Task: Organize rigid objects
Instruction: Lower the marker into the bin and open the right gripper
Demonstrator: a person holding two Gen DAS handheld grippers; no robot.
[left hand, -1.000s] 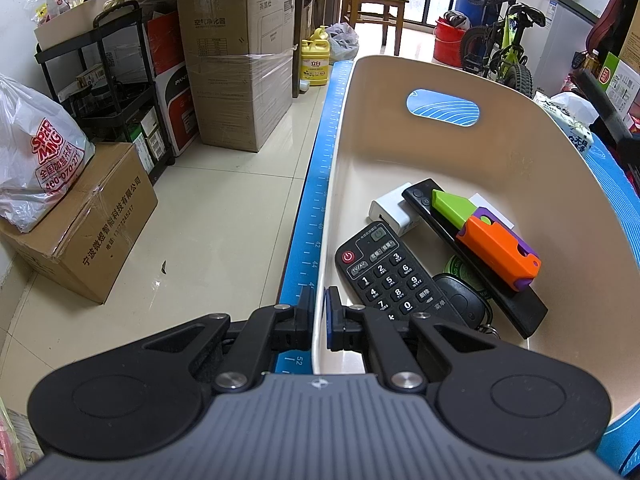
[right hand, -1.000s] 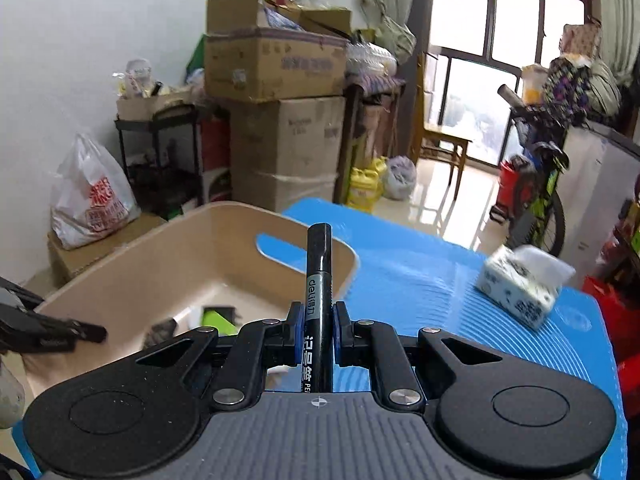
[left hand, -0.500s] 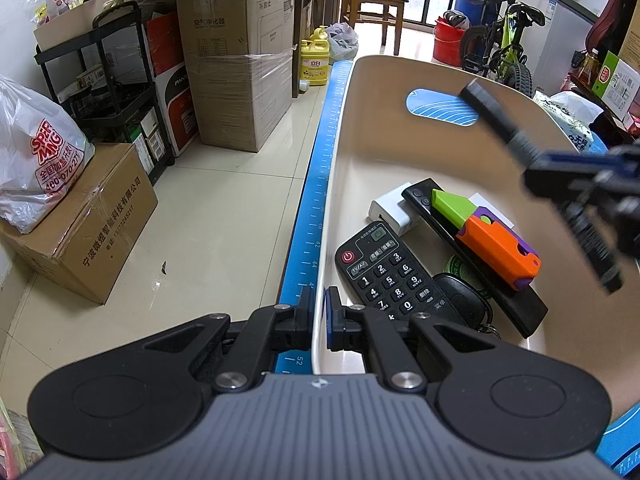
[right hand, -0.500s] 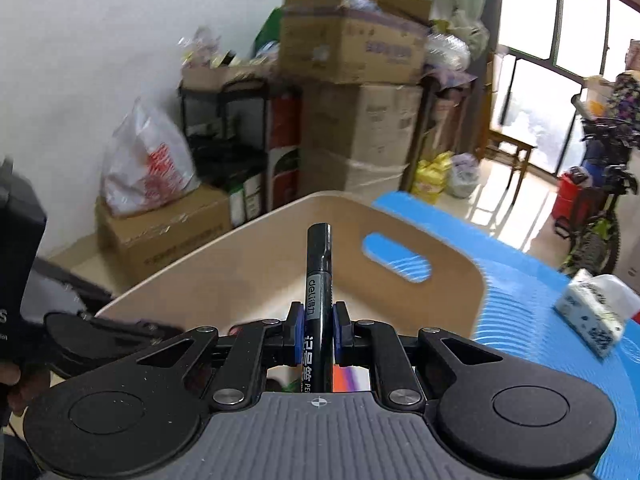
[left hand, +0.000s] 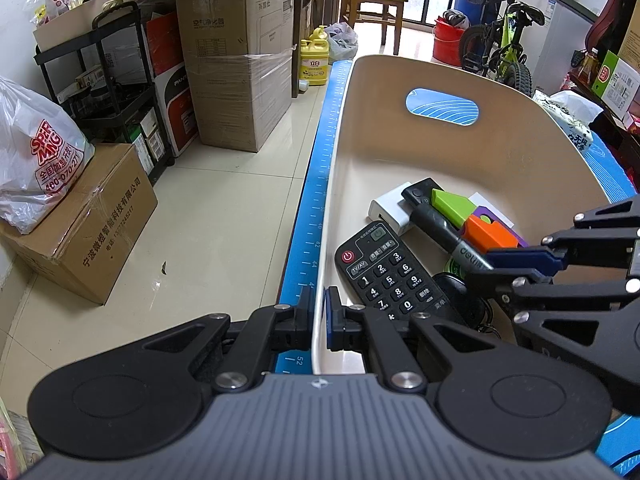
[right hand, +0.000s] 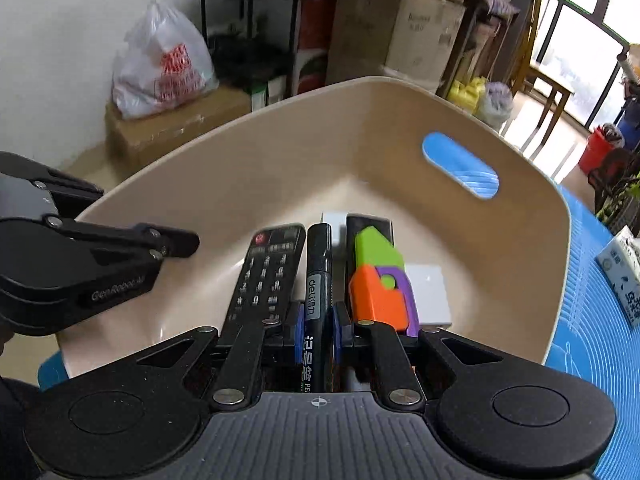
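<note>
A beige bin (left hand: 520, 152) stands on a blue mat (left hand: 312, 216). My left gripper (left hand: 319, 320) is shut on the bin's near rim, one finger on each side of the wall. Inside lie a black TV remote (left hand: 384, 268), a white adapter (left hand: 390, 208), a slim black remote (left hand: 418, 194), an orange, green and purple toy (left hand: 476, 220) and a dark key fob (left hand: 452, 284). My right gripper (right hand: 316, 328) is shut on a black marker (right hand: 318, 264). It hangs low inside the bin (right hand: 280, 152), with the marker pointing between the remote (right hand: 268, 268) and the toy (right hand: 378, 280).
A tissue pack (right hand: 624, 276) lies on the mat to the right of the bin. Left of the table are bare floor tiles, cardboard boxes (left hand: 240, 72), a white plastic bag (left hand: 36, 160) and a black shelf. A bicycle (left hand: 500, 44) stands at the back.
My right gripper has carried the marker from above the mat, leftward and down into the bin, over the remotes and toy. The left gripper has stayed on the rim.
</note>
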